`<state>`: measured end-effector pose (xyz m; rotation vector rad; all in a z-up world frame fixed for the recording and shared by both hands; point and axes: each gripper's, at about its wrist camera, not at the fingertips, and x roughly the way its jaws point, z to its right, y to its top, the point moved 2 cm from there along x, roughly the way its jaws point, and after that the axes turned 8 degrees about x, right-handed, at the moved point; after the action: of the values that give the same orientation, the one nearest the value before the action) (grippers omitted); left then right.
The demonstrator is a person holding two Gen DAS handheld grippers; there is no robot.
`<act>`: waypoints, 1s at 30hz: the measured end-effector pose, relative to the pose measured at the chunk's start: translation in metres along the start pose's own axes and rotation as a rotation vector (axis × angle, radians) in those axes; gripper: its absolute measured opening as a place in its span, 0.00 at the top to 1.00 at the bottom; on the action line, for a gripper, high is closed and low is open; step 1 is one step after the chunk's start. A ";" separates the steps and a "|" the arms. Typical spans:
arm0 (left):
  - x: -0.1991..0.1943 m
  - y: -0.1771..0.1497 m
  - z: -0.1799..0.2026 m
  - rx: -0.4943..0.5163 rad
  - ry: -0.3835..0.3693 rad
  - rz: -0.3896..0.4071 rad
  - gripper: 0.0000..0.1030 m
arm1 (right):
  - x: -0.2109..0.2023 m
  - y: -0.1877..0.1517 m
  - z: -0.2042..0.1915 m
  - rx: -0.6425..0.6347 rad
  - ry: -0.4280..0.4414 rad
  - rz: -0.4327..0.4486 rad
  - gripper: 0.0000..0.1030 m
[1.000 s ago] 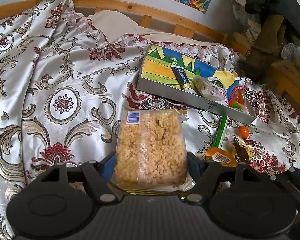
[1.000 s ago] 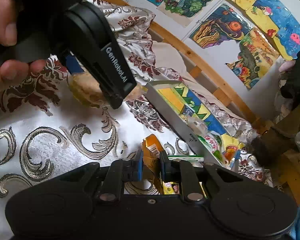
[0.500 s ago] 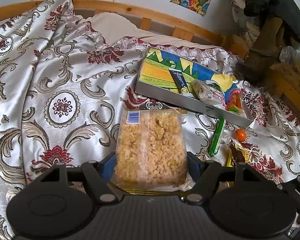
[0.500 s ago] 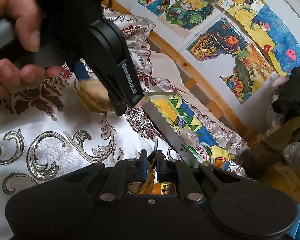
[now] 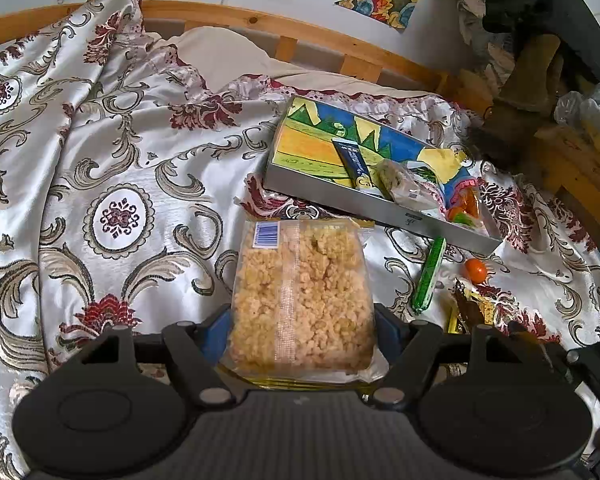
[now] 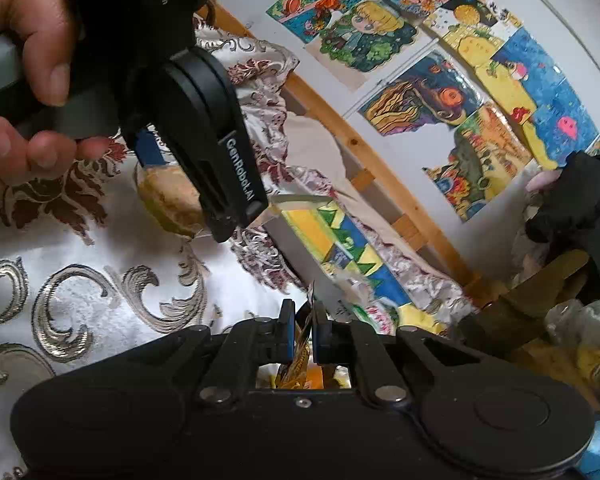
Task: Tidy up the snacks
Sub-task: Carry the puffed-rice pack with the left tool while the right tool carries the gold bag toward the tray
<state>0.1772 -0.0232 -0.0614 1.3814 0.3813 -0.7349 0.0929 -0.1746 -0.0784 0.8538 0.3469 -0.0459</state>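
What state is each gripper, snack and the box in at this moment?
left gripper: shut on the rice-crisp pack, held above the bedspread.
right gripper: shut on a thin yellow wrapper.
picture box: open, lying on the bedspread, several snacks inside.
green stick pack: lying loose outside the box.
orange sweet: loose on the bedspread.

Lots of open bedspread [image 5: 112, 168] on my left, cramped on the right

The tray [image 5: 380, 204] is blocking straight ahead, with a green stick [image 5: 430, 276] and an orange candy [image 5: 475, 270] crowding its near side, and my left claw [image 6: 188, 200] is hanging over the approach.
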 end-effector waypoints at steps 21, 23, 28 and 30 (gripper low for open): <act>0.028 0.059 0.029 0.004 -0.059 0.028 0.26 | 0.025 0.002 0.063 0.022 -0.196 0.081 0.93; 0.032 0.067 0.034 -0.004 -0.070 0.027 0.26 | 0.025 0.000 0.070 0.026 -0.211 0.087 0.93; 0.045 0.087 0.045 -0.018 -0.082 0.024 0.26 | 0.027 -0.003 0.082 0.036 -0.240 0.089 0.93; 0.049 0.092 0.047 -0.006 -0.089 0.028 0.26 | 0.032 -0.003 0.085 0.036 -0.252 0.090 0.93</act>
<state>0.2665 -0.0793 -0.0161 1.3404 0.2932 -0.7689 0.1464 -0.2365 -0.0393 0.8870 0.0714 -0.0753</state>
